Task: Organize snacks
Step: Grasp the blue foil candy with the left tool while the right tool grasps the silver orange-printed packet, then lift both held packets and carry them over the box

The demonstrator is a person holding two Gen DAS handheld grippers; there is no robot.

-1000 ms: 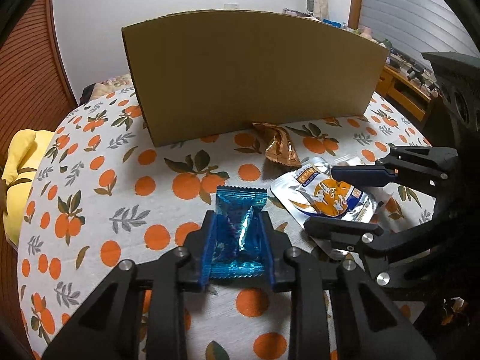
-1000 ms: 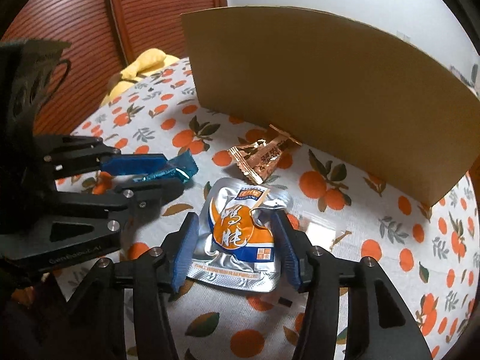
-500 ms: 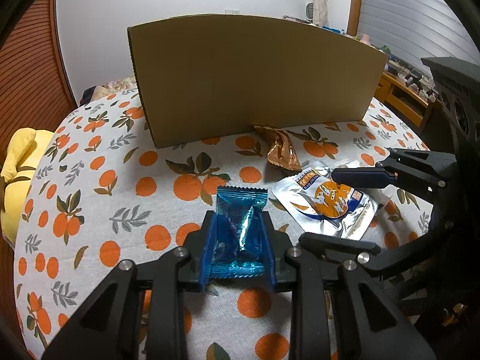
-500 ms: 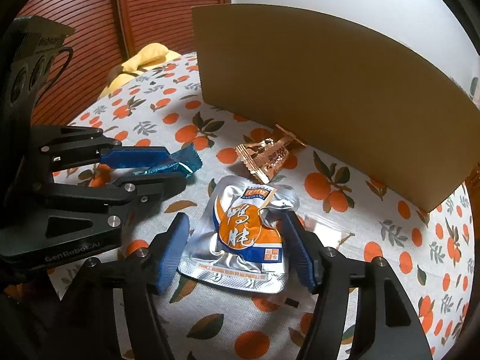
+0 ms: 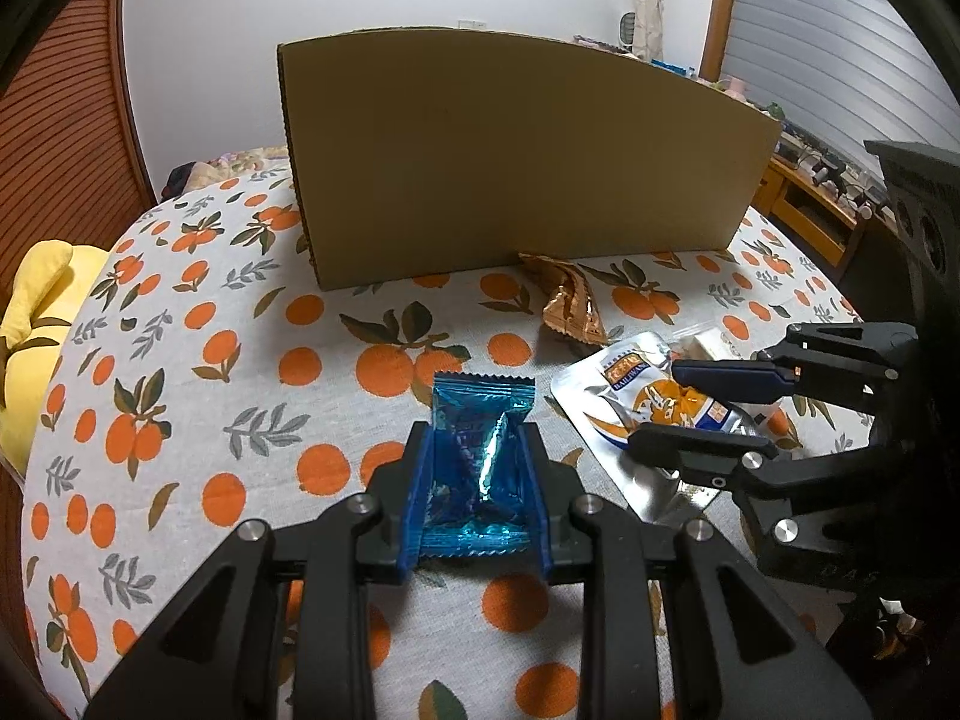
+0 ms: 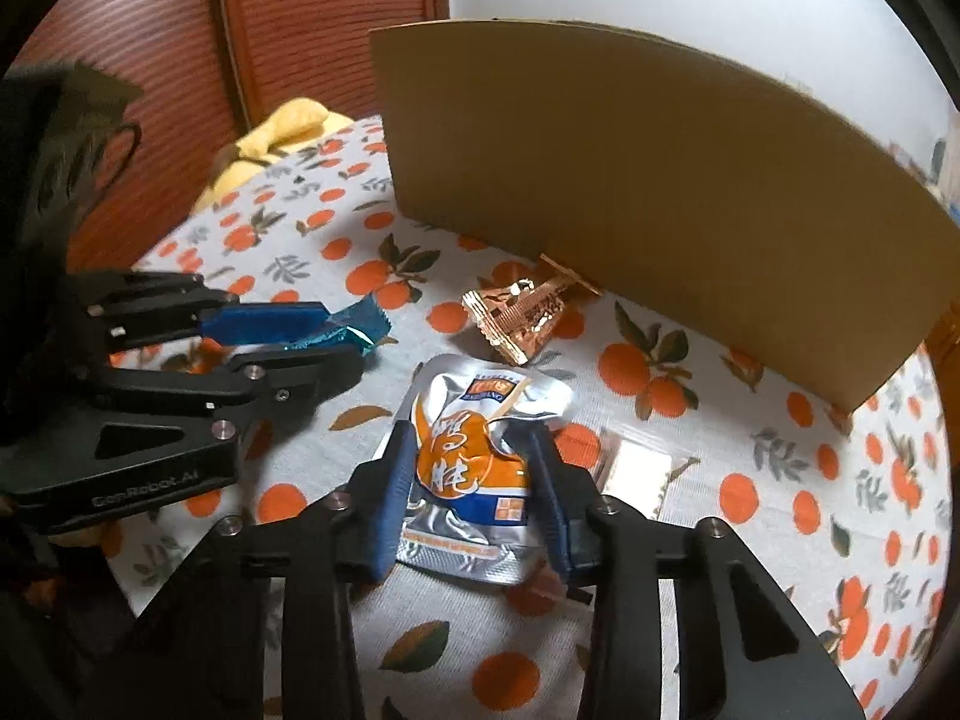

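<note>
Table: we see a round table [image 5: 180, 420] with a white cloth full of oranges and leaves.
Box: a big brown box [image 5: 516, 156] stands on it.
Snacks: a shiny brown pack [image 5: 567, 306] lies by the box; a clear pack [image 6: 636, 468] lies nearer us.

Cardboard box [image 5: 522, 156] interior hidden — only outer wall visible.

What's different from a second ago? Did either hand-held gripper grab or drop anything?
The right hand-held gripper closed its fingers onto the silver-orange pouch, which now crumples between them. The left hand-held gripper stayed clamped on the blue wrapper. The copper packet and cardboard box stayed put; nothing was let go.
</note>
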